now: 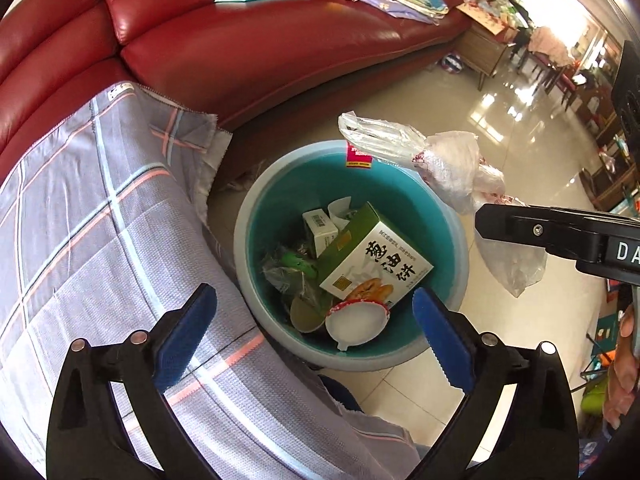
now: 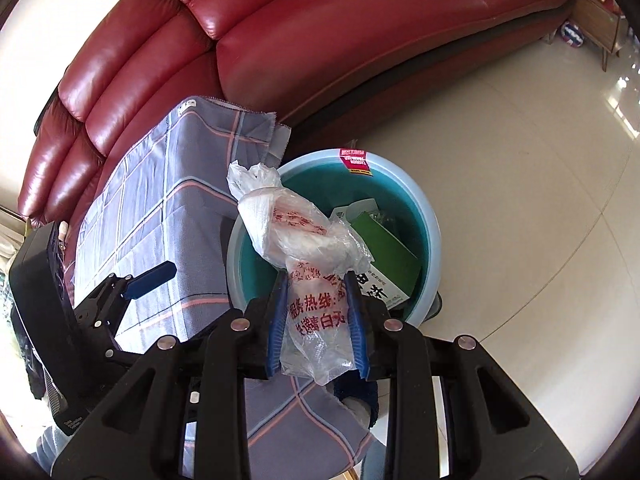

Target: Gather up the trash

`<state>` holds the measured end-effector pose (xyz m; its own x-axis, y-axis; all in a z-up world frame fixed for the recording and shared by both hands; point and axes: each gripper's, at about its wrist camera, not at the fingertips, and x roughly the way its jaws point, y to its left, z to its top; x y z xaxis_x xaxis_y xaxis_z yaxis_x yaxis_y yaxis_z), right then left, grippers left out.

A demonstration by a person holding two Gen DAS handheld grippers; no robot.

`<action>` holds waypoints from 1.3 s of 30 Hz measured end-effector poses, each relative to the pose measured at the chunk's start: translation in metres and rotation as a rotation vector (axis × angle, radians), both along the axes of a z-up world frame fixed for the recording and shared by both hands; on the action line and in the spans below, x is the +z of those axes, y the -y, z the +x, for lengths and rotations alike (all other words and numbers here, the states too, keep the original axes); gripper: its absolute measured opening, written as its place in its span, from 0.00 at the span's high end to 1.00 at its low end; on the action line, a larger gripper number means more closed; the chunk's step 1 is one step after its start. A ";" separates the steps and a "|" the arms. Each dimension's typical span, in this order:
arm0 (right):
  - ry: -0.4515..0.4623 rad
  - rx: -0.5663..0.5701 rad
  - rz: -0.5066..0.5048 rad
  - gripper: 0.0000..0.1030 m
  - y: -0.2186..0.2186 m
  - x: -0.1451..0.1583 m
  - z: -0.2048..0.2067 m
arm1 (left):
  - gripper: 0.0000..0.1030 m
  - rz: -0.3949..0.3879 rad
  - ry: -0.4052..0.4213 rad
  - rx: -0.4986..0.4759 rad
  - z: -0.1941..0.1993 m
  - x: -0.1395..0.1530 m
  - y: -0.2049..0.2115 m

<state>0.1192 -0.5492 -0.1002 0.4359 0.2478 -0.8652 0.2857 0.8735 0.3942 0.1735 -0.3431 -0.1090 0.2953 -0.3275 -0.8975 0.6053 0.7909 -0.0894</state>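
Two blue pads of the right claw (image 2: 316, 320) clamp a clear plastic bag (image 2: 304, 248) printed in red, "服务热线" legible, held over the near rim of the teal bin (image 2: 430, 240) on the floor. Inside lies a green box (image 1: 372, 258) reading "葱油饼". Above it the left claw (image 1: 316, 338) stands wide apart, empty. "DA" marks the right claw's body.

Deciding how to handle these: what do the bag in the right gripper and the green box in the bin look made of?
Crumpled clear bag with red print: thin glossy plastic film; it wrinkles and shows through. Green and white rectangular box in the teal round bin: probably printed cardboard, with sharp folded edges and a slight sheen.
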 end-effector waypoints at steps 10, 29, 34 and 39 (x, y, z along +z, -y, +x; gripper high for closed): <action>-0.006 0.065 -0.033 0.22 -0.028 0.004 0.001 | 0.04 -0.039 0.004 0.069 -0.015 0.024 -0.041; -0.013 0.137 -0.274 0.06 -0.086 0.029 -0.047 | 0.04 -0.052 0.030 0.188 -0.053 0.055 -0.111; -0.006 0.148 -0.339 0.06 -0.100 0.038 -0.069 | 0.04 -0.066 0.051 0.211 -0.070 0.062 -0.128; 0.000 0.138 -0.386 0.06 -0.109 0.043 -0.085 | 0.04 -0.078 0.071 0.235 -0.085 0.068 -0.141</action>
